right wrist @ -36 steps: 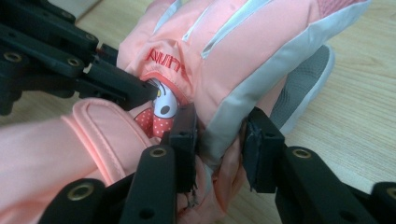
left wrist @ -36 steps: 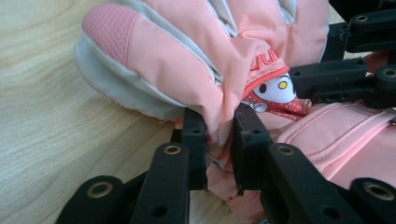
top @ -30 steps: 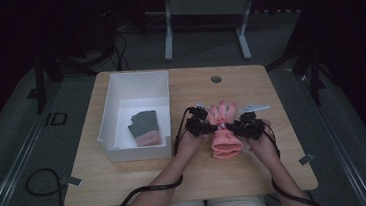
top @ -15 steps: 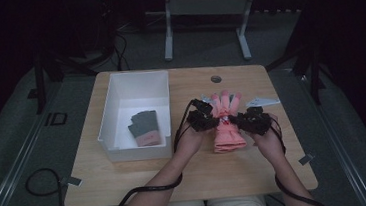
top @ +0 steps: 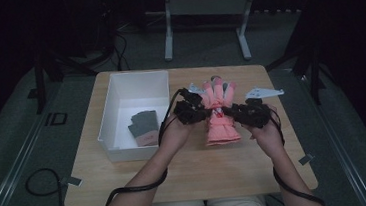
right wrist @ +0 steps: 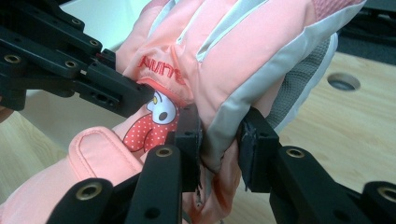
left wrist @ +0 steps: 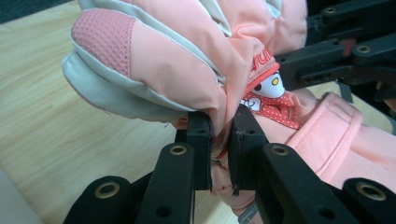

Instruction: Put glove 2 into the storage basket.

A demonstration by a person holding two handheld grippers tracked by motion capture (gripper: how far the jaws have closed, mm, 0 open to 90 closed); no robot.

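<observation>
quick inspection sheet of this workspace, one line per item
surface: wooden table, round hole near far edge.
job's things: pink glove gripped on both sides; white bin holds a dark glove.
clutter: nothing seen.
grippers: left gripper shut on the pink glove's edge; right gripper shut on its other side.
cables: black cables trail off the near edge; another on the floor.
surroundings: dark room, metal stand behind.
</observation>
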